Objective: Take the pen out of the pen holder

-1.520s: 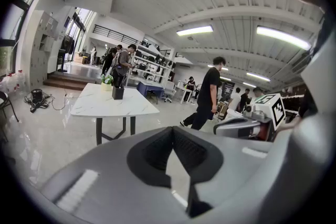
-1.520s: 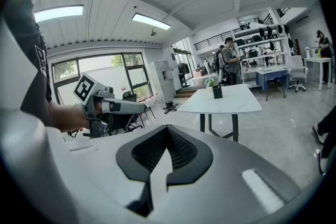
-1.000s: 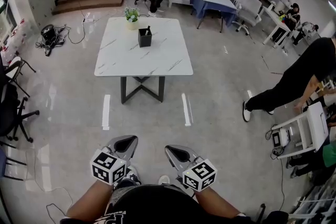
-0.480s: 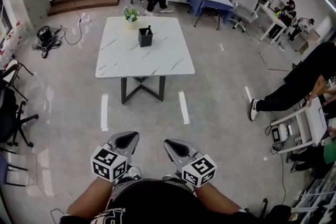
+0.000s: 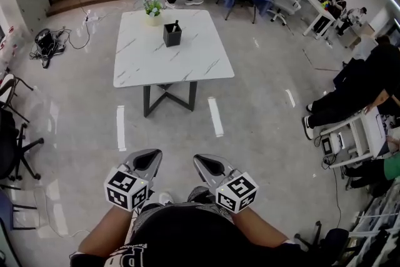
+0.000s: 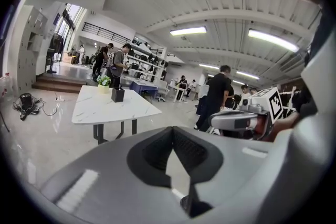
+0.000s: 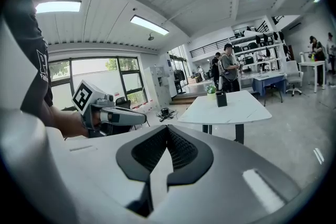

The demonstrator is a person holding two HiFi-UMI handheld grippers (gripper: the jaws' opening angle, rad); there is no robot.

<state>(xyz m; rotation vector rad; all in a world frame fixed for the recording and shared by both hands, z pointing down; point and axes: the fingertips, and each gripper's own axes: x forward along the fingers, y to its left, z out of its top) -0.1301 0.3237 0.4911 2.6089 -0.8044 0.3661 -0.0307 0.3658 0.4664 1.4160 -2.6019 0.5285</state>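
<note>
While the person stands well back on the open floor, the left tool [image 5: 150,156] is held low in front of the body. Its jaws are closed tip to tip, and its own view shows nothing between them.

Straight ahead and well apart from both tools is the white marbled surface [image 5: 169,65]. A small potted plant [image 5: 152,8] sits at its far edge, left of the middle. Just to the right of the plant, a little in from that far edge, stands the black pen holder [image 5: 172,35]. The pen [image 5: 176,23] is inside it; only a dark tip shows above the rim, so it seems to stand about upright. At this range I cannot tell whether it leans.

The right tool [image 5: 201,159] is at the same low height beside the left one, also closed and empty. People are standing and sitting at desks further right.

The holder lies forward of the two tools and roughly on the line between them, so neither is clearly nearer. The right tool's view has the holder [image 7: 221,99] a bit closer to centre than the left's does [image 6: 118,95]. I would judge the task not yet begun. The gap to the surface must be closed first, and one tool opened, before it can come down over the pen's tip along its upright axis.
</note>
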